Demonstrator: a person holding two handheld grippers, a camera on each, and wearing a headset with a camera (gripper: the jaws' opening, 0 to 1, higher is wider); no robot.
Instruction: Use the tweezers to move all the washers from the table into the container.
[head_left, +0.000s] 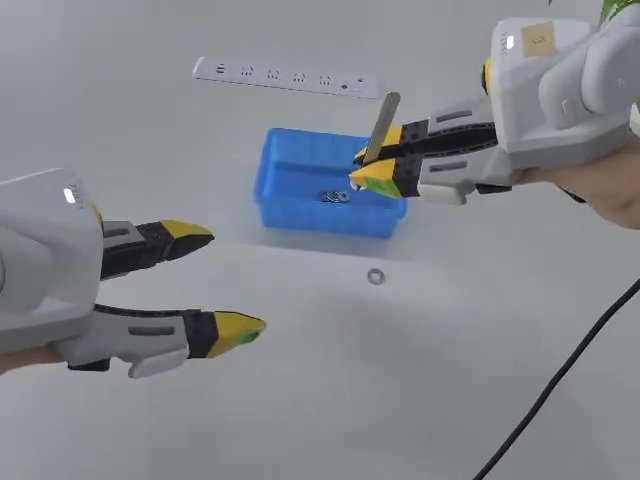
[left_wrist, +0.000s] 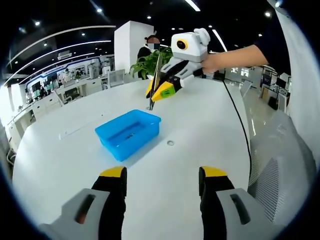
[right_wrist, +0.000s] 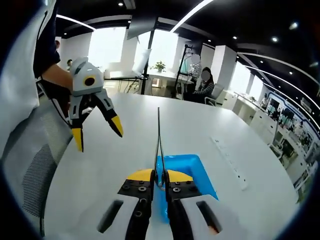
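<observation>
Head view: the right gripper (head_left: 372, 168) hangs over the 2 o'clock edge of the blue container (head_left: 320, 218). Its jaws are clenched on the tweezers (head_left: 384, 120), which stand steeply between the yellow tips. Whether the tweezers' points carry anything cannot be told. Several washers (head_left: 335, 196) lie on the container floor. One loose washer (head_left: 375, 276) lies on the white table (head_left: 400, 400) at 5 o'clock of the container, near its front wall but not touching it. The left gripper (head_left: 236, 280) sits at 8 o'clock of the container, well apart from it, jaws spread wide and grasping nothing. A power strip (head_left: 285, 76) lies at 12 o'clock beyond the container. A black cable (head_left: 560, 380) crosses the table at 4 o'clock.

Left gripper view: the container lies ahead at 11 o'clock of the parted jaws, with the loose washer on the table just beside it.

Right gripper view: the tweezers run straight out from the closed jaws, with the container beneath them.
</observation>
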